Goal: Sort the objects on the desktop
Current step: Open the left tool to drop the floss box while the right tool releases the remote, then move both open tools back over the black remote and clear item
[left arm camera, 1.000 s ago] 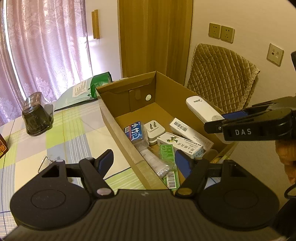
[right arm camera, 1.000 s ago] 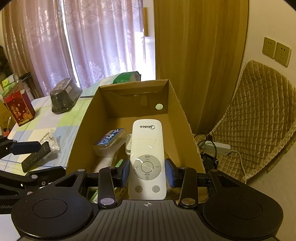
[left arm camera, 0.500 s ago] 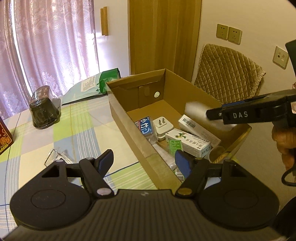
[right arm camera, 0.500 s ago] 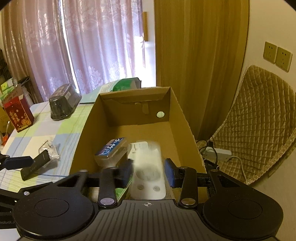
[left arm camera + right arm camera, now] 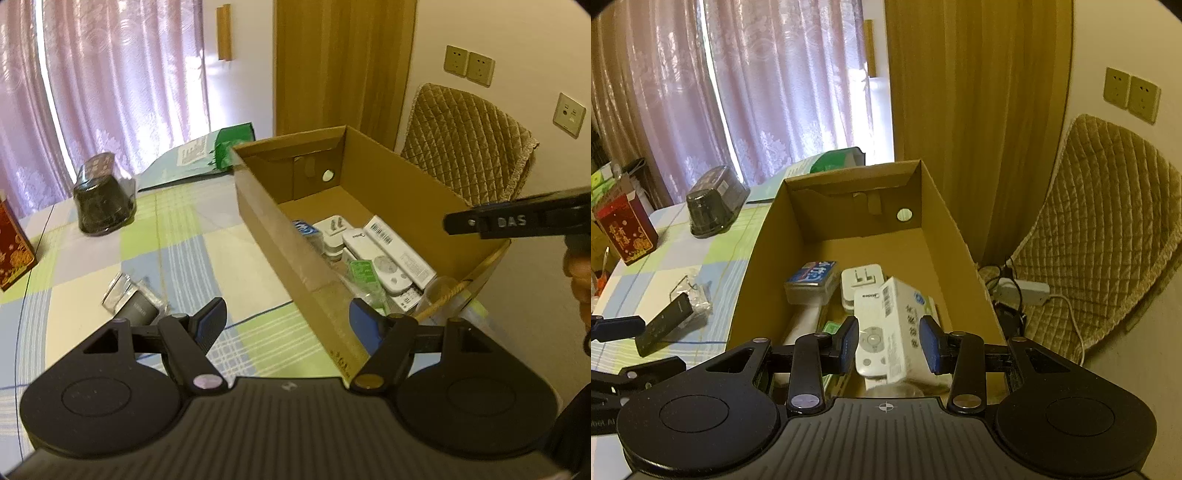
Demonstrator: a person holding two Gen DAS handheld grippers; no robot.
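Observation:
An open cardboard box (image 5: 402, 184) (image 5: 945, 229) stands at the table's right side. Inside it lies a white remote (image 5: 873, 332) (image 5: 373, 258) among a white carton (image 5: 901, 321), a blue-labelled case (image 5: 812, 280), a white plug adapter (image 5: 862, 284) and green packets (image 5: 364, 275). My right gripper (image 5: 889, 345) hangs open above the box's near end, nothing between its fingers; its finger shows at the right in the left wrist view (image 5: 517, 221). My left gripper (image 5: 288, 321) stands open over the table by the box's near corner. A black remote (image 5: 663, 325) rests on clear plastic bags (image 5: 127, 295) on the checked tablecloth.
A dark wrapped container (image 5: 103, 203), a red box (image 5: 13, 254) and a green-and-white paper bag (image 5: 199, 155) sit further back on the table. A quilted chair (image 5: 1108, 236) and a power strip with cables (image 5: 1023, 291) are right of the box. Curtains hang behind.
My right gripper opened and the white remote dropped from it into the box, landing beside the white carton. Both grippers drew back a little from the box.

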